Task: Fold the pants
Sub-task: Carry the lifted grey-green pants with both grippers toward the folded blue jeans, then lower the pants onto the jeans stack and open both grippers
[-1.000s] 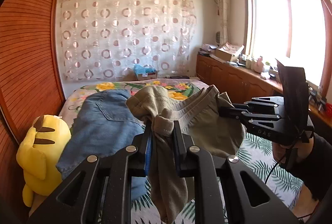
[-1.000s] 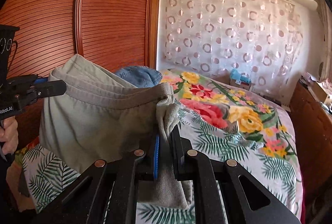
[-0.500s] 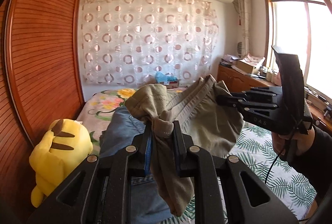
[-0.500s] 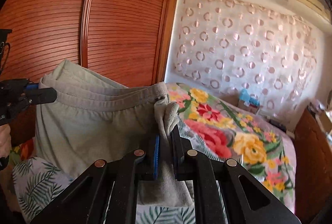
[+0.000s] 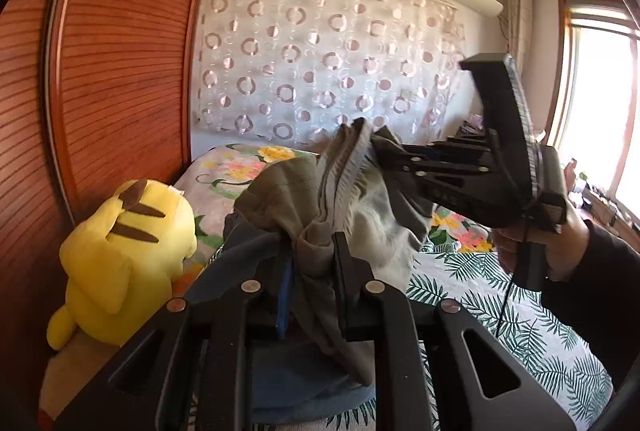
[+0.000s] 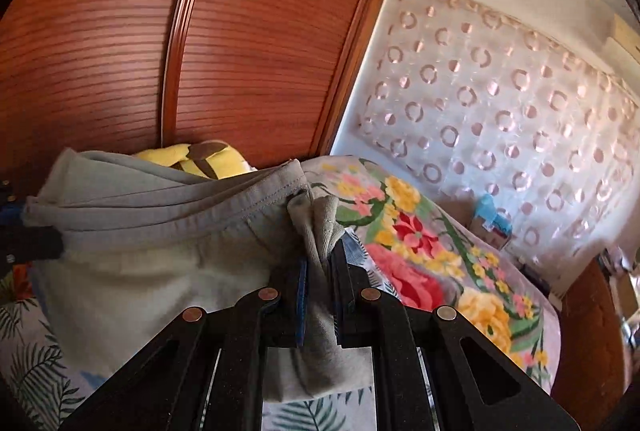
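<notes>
Grey-green pants (image 6: 132, 259) hang bunched, waistband pinched by left gripper (image 5: 310, 263) and right gripper (image 6: 322, 271) fingers.

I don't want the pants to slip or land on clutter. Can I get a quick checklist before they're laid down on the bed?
1. Left gripper shut on the grey pants: ok.
2. Right gripper shut on the waistband: ok.
3. Waistband spread between the grippers: ok, slightly slack.
4. Pants clear of the bed: cannot tell, the legs hang out of view.
5. Landing spot free: not ok, blue jeans lie under the left gripper, beside the yellow plush toy.
</notes>
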{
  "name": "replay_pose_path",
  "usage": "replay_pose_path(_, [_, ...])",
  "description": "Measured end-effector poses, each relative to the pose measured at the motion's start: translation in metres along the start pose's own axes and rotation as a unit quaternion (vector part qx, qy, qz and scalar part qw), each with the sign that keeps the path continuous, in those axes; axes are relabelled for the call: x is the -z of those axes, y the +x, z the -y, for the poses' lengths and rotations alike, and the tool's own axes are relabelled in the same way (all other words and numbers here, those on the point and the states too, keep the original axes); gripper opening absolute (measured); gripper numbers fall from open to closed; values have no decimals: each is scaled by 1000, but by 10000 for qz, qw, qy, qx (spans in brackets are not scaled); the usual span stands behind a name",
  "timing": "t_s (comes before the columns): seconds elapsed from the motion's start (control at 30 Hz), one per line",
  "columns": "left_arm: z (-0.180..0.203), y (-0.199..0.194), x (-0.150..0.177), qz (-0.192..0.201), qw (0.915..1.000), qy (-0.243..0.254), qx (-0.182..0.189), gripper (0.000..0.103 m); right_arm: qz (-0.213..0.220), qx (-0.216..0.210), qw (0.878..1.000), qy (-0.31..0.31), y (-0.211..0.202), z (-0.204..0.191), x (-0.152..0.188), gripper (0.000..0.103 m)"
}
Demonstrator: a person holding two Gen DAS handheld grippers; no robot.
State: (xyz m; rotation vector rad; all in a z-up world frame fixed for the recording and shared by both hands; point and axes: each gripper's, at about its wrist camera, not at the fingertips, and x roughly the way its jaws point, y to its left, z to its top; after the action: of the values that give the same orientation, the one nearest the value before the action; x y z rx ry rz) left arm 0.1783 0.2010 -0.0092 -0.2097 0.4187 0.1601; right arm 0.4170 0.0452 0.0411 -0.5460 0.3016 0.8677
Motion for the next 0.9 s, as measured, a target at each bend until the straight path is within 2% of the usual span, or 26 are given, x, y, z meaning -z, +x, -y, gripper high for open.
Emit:
replay_pose_path(0.17, [-4, 1, 8, -80, 9997, -108, -205, 19, -50, -147, 9998, -103, 10, -3, -11, 10])
replay_pose_path(0.47, [-16, 6, 18, -238, 9987, -403, -220, 24, -98, -264, 9993, -227, 19, -8, -14, 10])
replay_pose_path(0.9, [-15, 6, 20, -181, 9987, -387, -291, 25, -40, -348, 9994, -56, 13, -3, -13, 10])
